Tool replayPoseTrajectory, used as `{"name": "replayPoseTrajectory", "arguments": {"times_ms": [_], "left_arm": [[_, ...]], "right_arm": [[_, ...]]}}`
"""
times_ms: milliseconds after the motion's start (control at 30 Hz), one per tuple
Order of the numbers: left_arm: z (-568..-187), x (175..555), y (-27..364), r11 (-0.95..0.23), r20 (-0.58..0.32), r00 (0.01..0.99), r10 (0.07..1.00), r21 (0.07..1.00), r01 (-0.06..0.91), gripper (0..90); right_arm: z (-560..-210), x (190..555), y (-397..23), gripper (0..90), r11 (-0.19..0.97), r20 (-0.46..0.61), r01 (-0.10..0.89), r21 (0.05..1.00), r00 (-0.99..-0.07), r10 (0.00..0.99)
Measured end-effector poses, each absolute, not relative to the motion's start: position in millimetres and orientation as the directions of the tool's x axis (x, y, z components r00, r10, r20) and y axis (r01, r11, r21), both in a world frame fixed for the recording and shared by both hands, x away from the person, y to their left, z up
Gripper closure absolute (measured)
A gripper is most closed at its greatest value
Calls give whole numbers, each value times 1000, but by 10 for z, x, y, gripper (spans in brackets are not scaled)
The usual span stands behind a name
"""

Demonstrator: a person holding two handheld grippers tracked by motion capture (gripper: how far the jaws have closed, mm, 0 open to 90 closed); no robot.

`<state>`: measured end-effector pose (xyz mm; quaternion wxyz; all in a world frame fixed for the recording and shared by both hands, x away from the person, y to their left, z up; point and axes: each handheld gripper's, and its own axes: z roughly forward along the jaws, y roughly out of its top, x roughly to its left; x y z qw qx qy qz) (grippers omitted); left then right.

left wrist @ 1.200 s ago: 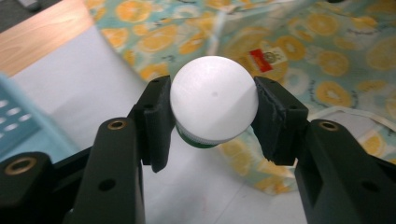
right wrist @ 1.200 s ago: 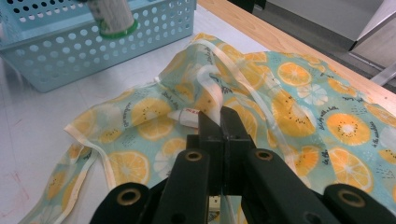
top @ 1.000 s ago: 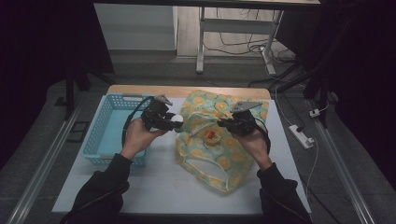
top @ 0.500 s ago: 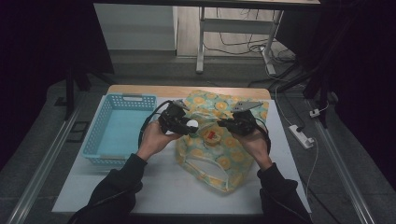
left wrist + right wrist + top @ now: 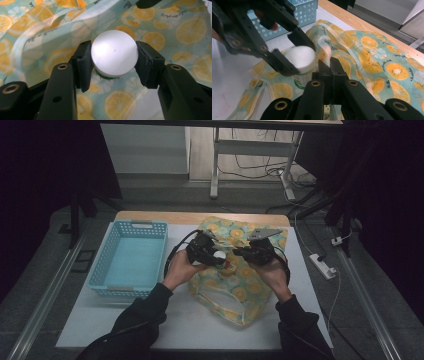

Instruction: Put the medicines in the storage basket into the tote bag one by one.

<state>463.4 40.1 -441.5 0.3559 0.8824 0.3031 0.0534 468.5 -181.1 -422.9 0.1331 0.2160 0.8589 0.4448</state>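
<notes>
White-capped jar [image 5: 114, 53] sits clamped by its cap between the left tongs [image 5: 113, 63], now directly over the orange-print bag [image 5: 235, 270]. A second ago these tongs were beside the blue basket [image 5: 127, 260]; they have carried the jar across to the bag. Right tongs [image 5: 329, 68] are closed tight on the bag's rim, holding it up, unmoved. Bag lies mid-surface [image 5: 150, 320]. Judgement: transfer nearly done; lowering into the mouth and release remain.

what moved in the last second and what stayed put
The left claw, clamped on the white-capped bottle, carried it from beside the blue basket across over the orange-print bag. The right claw stayed shut on the bag's edge; basket and bag kept their places.
</notes>
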Motion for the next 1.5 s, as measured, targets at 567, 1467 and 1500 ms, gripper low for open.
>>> {"name": "replayPoseTrajectory", "arguments": {"times_ms": [567, 1467, 1500], "left_arm": [[-4552, 4867, 212, -550, -94, 789, 607, 667, 502, 504], [-4734, 5001, 71, -538, -83, 771, 632, 668, 513, 476], [-4731, 4998, 71, -531, -89, 768, 634, 672, 516, 449]], "right_arm": [[-4244, 4687, -1819, 894, 516, -38, 256, 817, -869, 493], [-4258, 4711, -1847, 894, 515, -31, 270, 814, -864, 502], [-4257, 4711, -1849, 894, 516, -32, 269, 813, -864, 502]]}}
